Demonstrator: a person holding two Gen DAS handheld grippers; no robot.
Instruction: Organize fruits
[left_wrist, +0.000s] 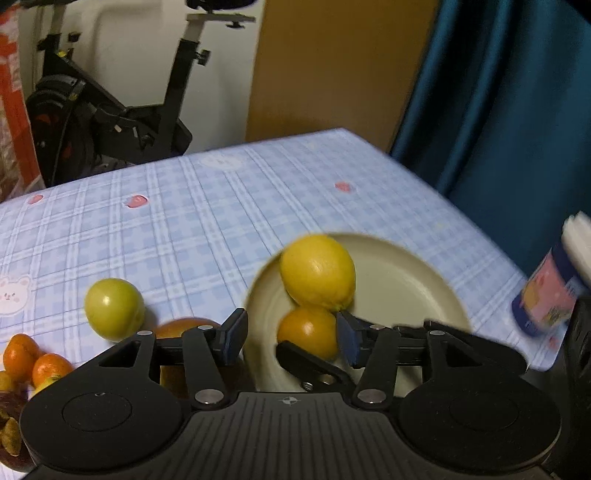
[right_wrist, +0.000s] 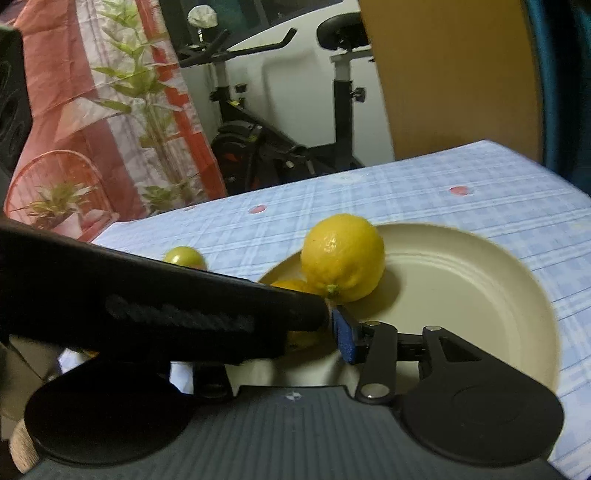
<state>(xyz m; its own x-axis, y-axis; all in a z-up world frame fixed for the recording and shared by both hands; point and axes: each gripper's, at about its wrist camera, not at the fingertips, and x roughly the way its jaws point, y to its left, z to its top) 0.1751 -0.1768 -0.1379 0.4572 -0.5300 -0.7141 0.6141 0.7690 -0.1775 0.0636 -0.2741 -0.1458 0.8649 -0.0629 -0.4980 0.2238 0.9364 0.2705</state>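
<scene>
A cream plate on the blue checked tablecloth holds a big yellow lemon and, nearer me, an orange. My left gripper is open over the plate's near left rim. The orange lies between its pads, close against the right pad with a gap to the left one. My right gripper reaches in beside it; only its right finger shows, standing wide of centre just below the lemon's stem. The left gripper's black body hides its other finger and most of the orange.
Left of the plate lie a green fruit, a reddish fruit behind my left finger, two tangerines and dark dried fruit. A blurred printed can stands at the right table edge. An exercise bike and a blue curtain lie beyond.
</scene>
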